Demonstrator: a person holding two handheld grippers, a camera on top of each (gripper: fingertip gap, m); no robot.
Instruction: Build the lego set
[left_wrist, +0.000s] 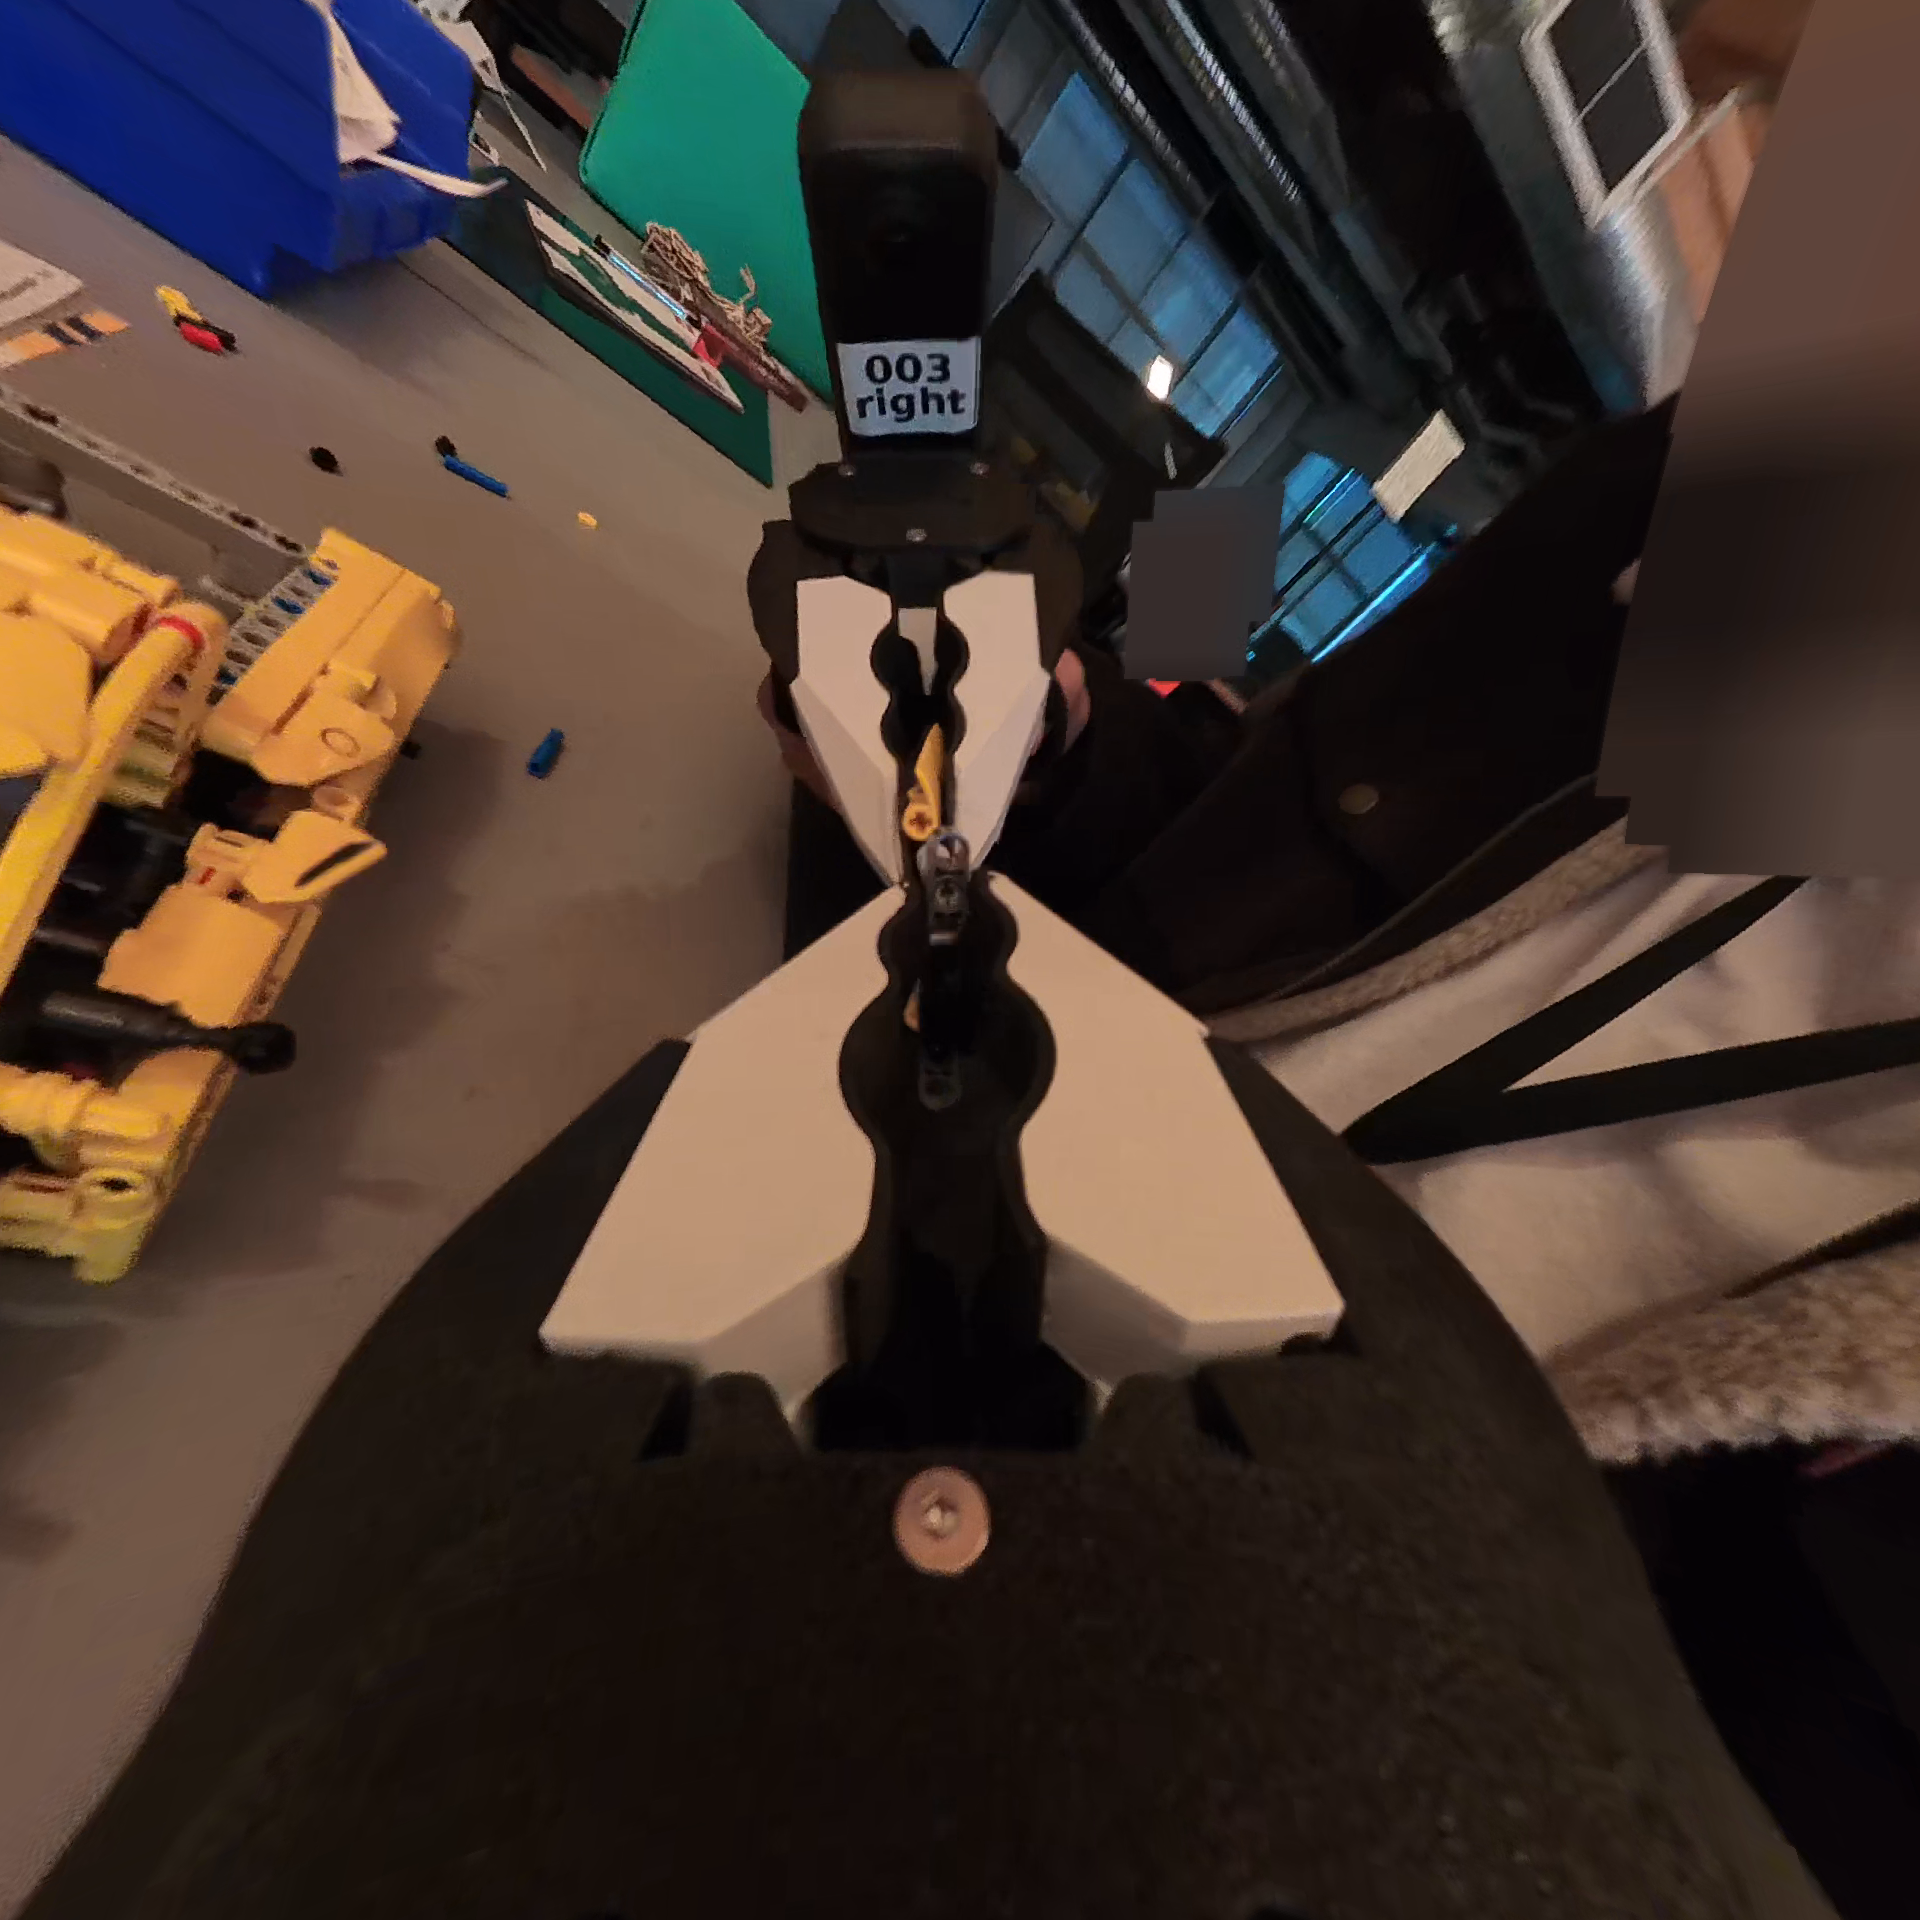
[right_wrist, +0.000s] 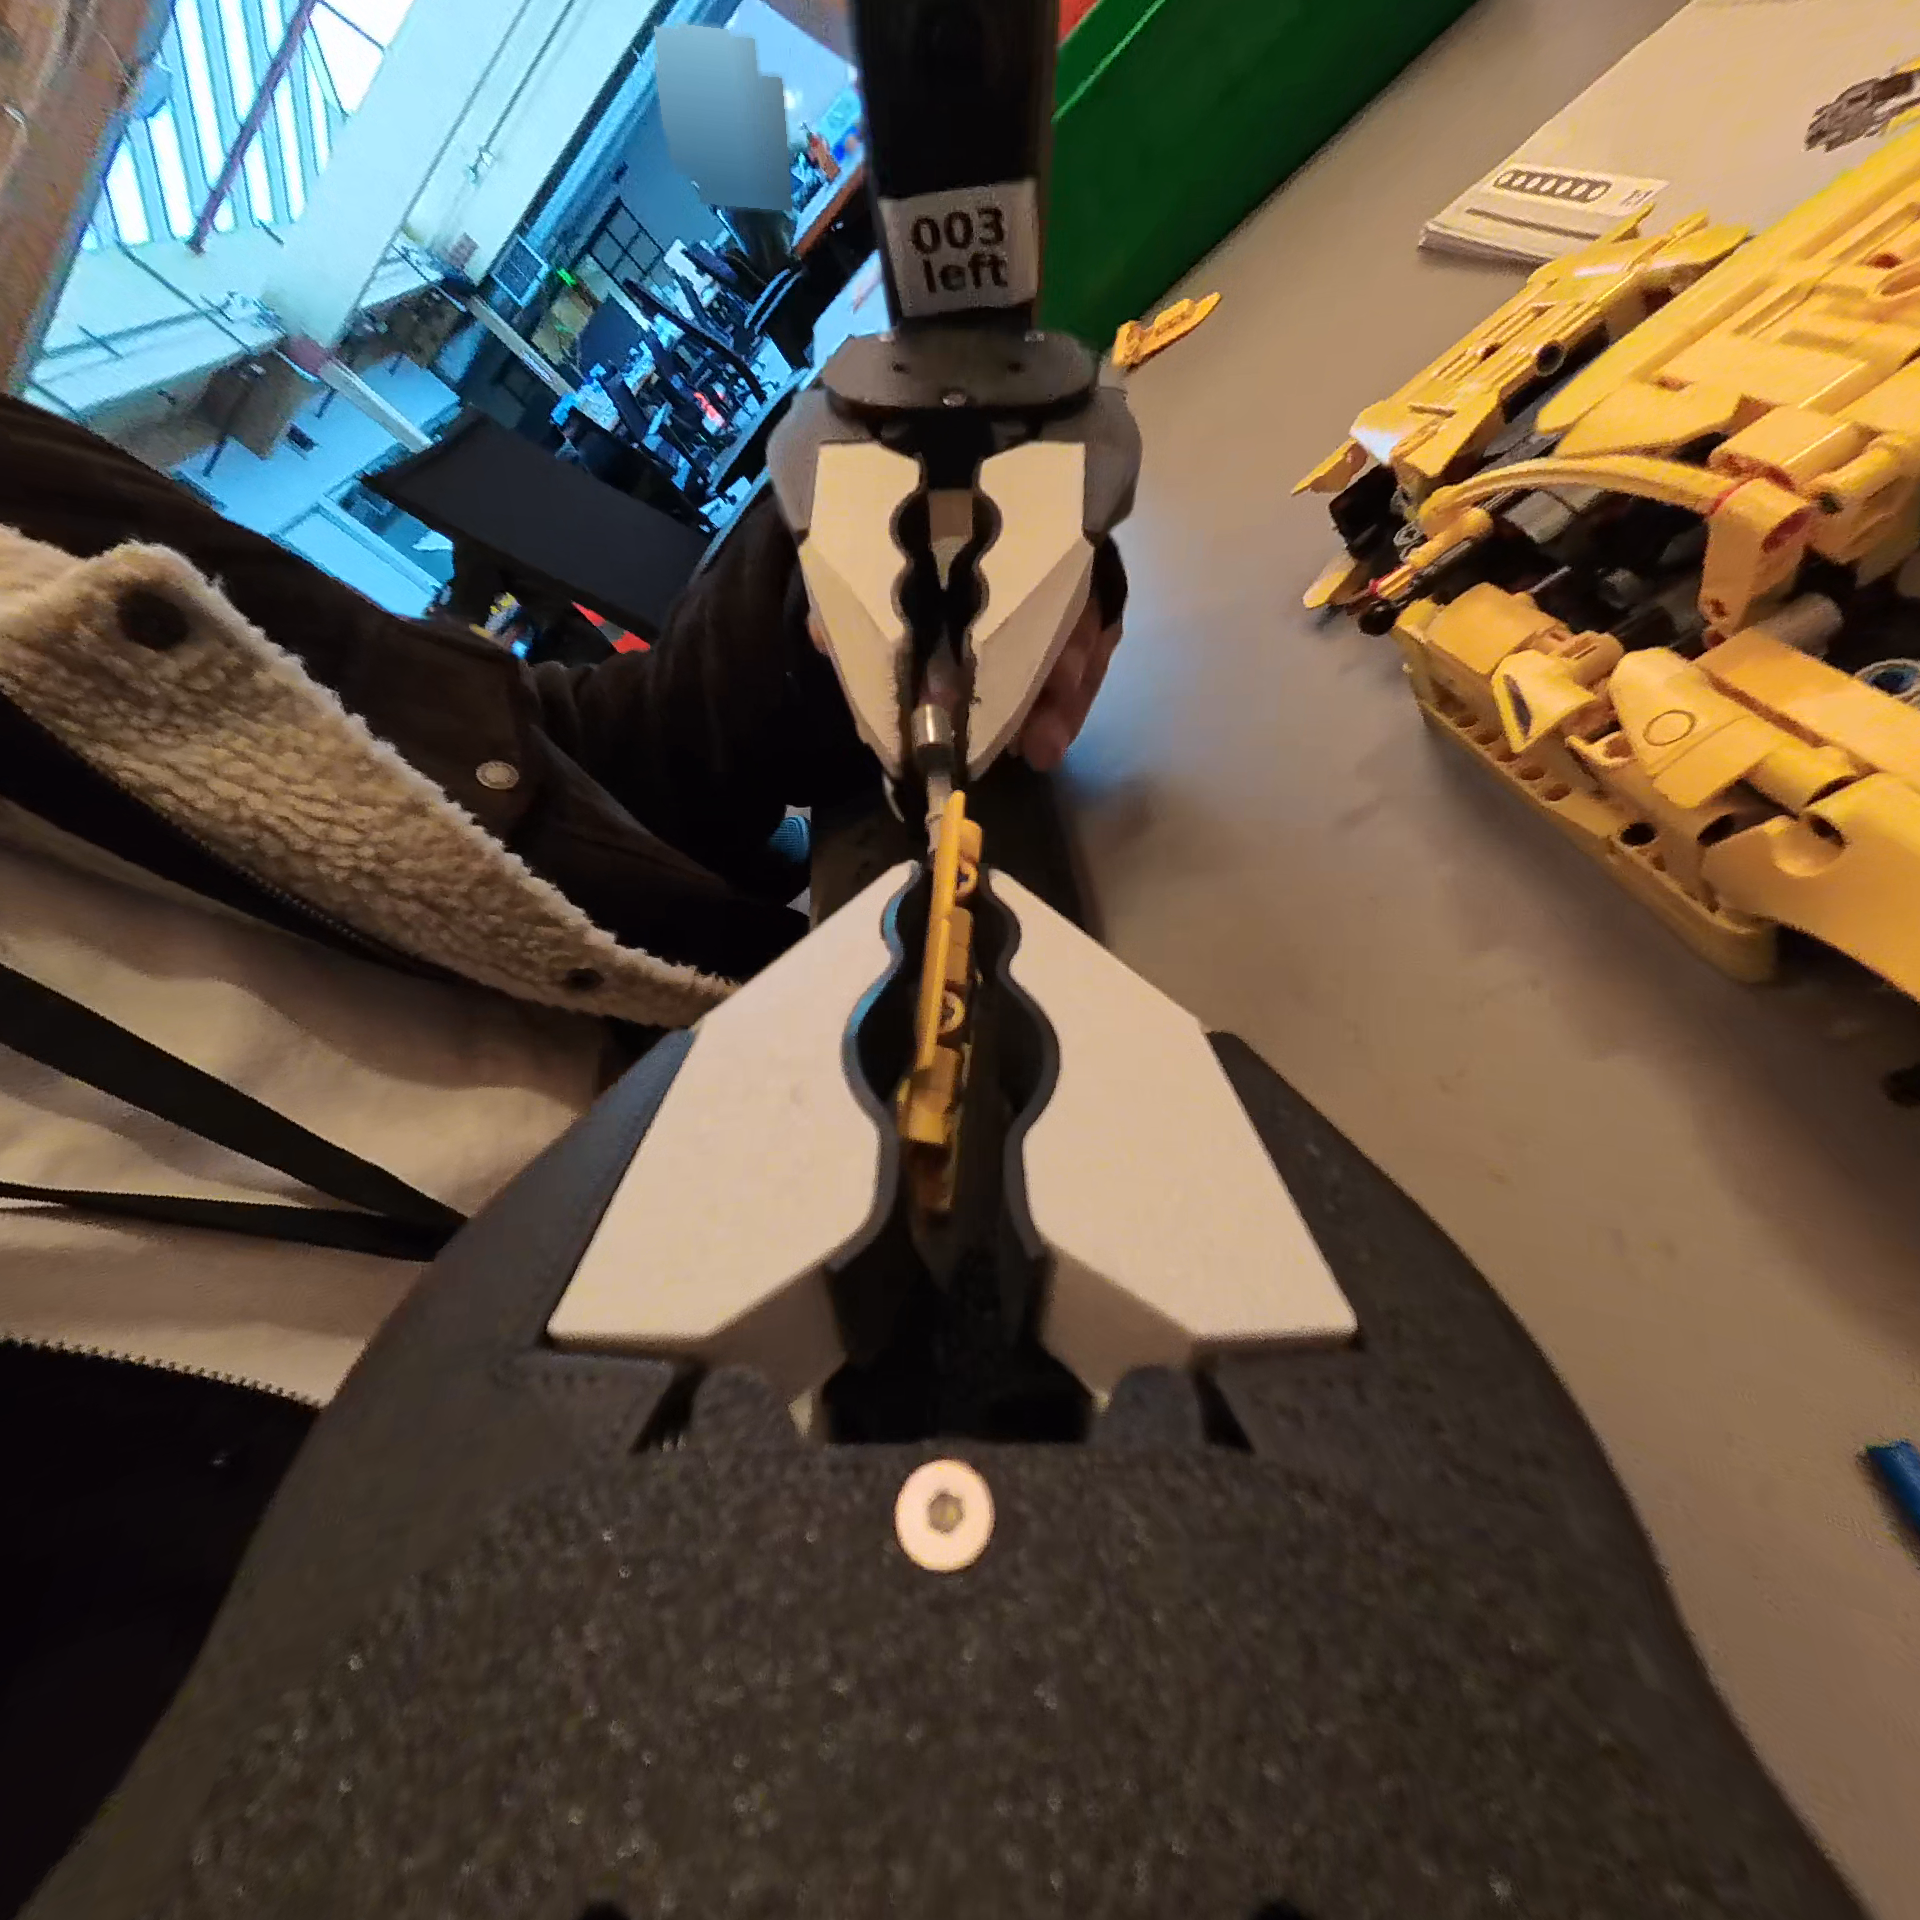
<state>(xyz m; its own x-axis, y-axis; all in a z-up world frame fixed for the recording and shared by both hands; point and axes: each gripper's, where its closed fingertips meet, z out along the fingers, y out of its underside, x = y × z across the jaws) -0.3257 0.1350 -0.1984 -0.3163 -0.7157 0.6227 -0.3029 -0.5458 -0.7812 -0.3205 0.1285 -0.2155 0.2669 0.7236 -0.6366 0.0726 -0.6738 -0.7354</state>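
Grey table, yellow model (left_wrist: 177, 831) off to side. Your left gripper (left_wrist: 940, 904) pinches grey-black rod (left_wrist: 943, 883); right gripper (right_wrist: 951, 883) pinches yellow piece (right_wrist: 948, 997). Tips nose to nose, long axes roughly in line, ends touching or nearly, held above table edge.

My left gripper (left_wrist: 940, 883) hides most of the dark piece (left_wrist: 943, 904) it grips. The yellow model (left_wrist: 208, 831) runs off the left edge, and off the right edge in the right wrist view. The small bits (left_wrist: 473, 478) on the far bench (left_wrist: 582, 935) are too small to identify.
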